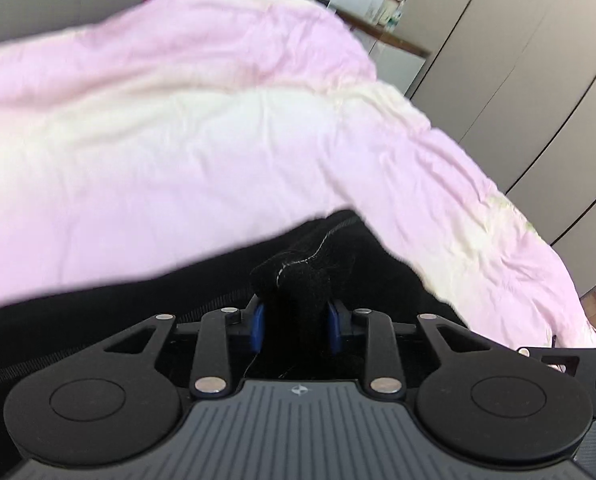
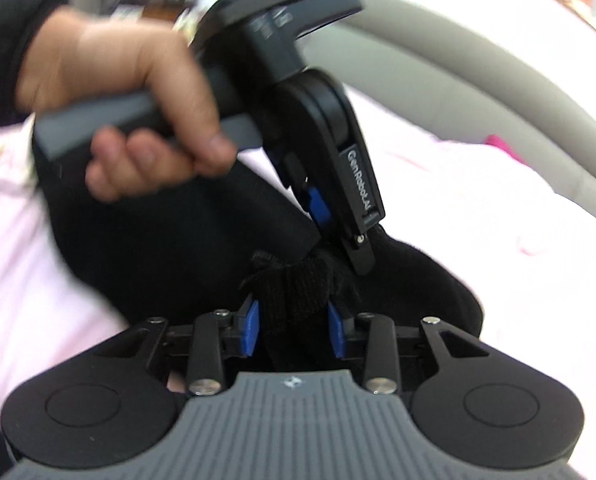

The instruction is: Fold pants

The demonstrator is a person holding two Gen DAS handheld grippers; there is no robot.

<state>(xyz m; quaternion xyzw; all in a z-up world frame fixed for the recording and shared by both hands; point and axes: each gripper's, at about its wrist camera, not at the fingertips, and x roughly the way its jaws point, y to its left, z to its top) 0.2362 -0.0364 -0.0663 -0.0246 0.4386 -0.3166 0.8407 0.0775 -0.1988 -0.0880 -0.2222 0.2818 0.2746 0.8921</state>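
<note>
Mid-fold: left gripper and right gripper each nearly closed, pinching bunched black knit pants above the pink quilted bedspread; next, carry over and lay flat

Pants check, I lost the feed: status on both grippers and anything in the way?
Left gripper shut on black pants. Right gripper shut on them too. Pants bunched over pink bedding. Nothing blocking.
</note>
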